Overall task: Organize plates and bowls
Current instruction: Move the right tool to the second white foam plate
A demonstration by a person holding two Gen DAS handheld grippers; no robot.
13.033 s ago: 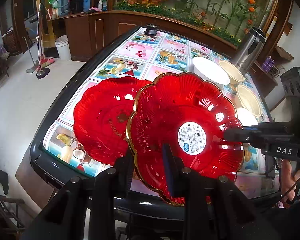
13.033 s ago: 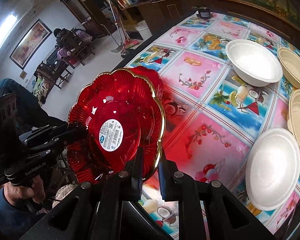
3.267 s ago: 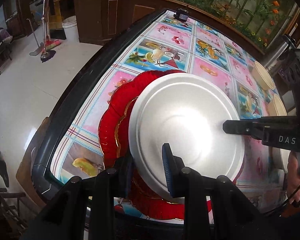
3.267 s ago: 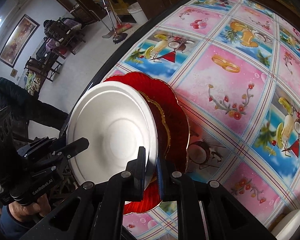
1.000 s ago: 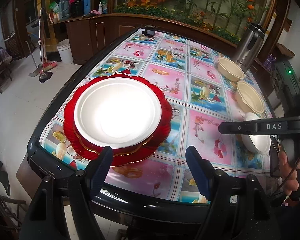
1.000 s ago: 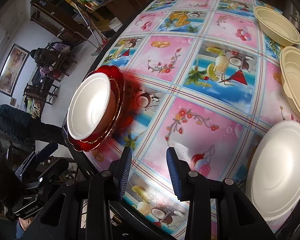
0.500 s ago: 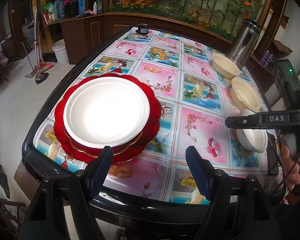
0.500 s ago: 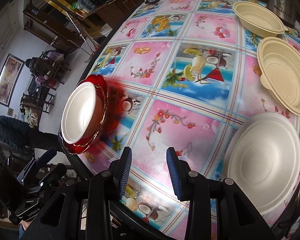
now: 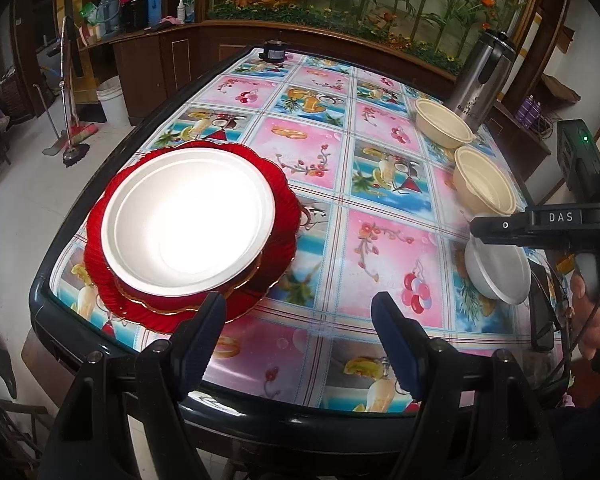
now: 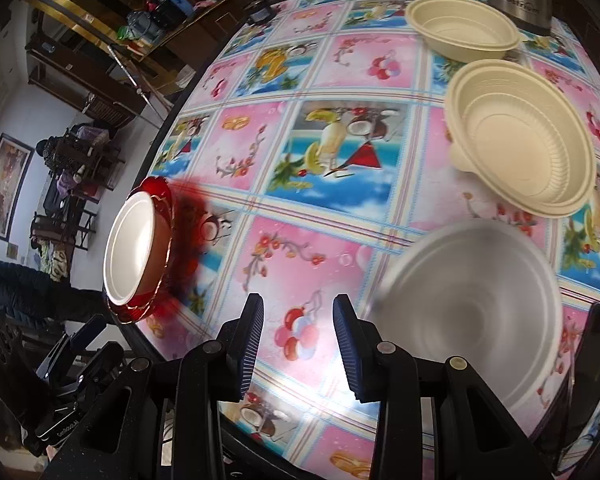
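Both claws empty: left claw [image 9: 296, 316] jaws wide apart, right claw [image 10: 298, 324] partly open, nothing between the pads of either. White plate [image 9: 188, 224] sits stacked on red plates [image 9: 284, 208] near the left front corner of the worktop [image 9: 312, 148]. White bowl [image 10: 468, 304] lies near the front right edge, just beside the right claw; two cream bowls [image 10: 524, 152] line the right edge behind it. Bowl looks like thin disposable ware: probably light, slightly flexible, easily crushed. Best hold: pinch the rim, gentle squeeze.
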